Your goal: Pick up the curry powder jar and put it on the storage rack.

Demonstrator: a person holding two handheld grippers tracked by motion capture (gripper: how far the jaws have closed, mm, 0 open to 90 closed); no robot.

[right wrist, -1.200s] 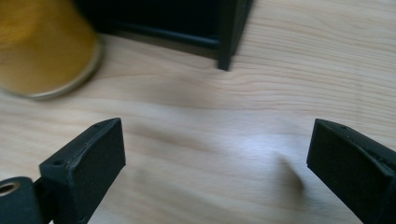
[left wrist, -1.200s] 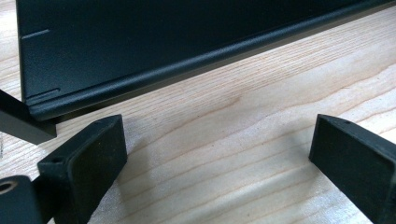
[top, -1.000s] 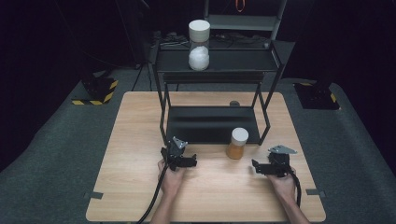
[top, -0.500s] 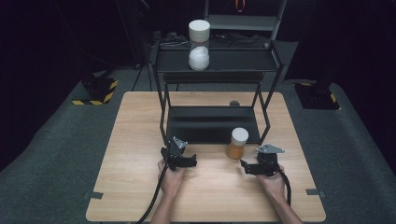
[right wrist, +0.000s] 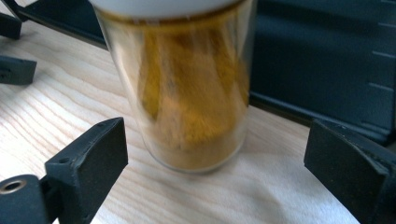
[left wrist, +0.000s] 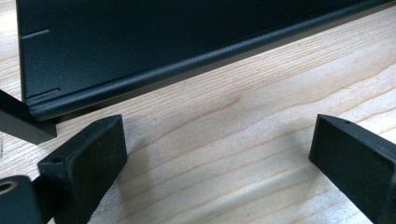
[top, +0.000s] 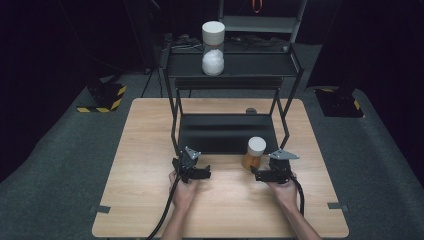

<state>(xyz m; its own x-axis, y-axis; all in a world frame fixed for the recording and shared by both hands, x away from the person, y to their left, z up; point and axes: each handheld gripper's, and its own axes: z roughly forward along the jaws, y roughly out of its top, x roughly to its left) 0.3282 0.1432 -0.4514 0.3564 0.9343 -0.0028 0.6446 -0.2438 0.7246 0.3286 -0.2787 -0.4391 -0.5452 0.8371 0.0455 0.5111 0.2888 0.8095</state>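
A glass jar of orange powder [top: 255, 154] with a white lid stands on the wooden table [top: 150, 210], just in front of the black rack's bottom shelf [top: 225, 132]. My right gripper [top: 259, 175] is open right beside it. In the right gripper view the jar [right wrist: 187, 93] stands upright just ahead of the two spread jaws, untouched. My left gripper [top: 204, 173] rests open on the table to the left. Its view shows bare wood between the jaws and the shelf edge [left wrist: 154, 79] ahead. A taller jar of white powder [top: 213, 49] stands on the rack's top shelf [top: 260, 65].
The black metal rack has legs [top: 173, 120] at both sides of the bottom shelf. A small dark object [top: 250, 110] lies on the table behind the rack. Cables trail from both grippers toward the table's front edge. Dark floor surrounds the table.
My right gripper has moved left and forward toward the orange-powder jar, which now stands just ahead of its jaws. The left gripper has stayed put.
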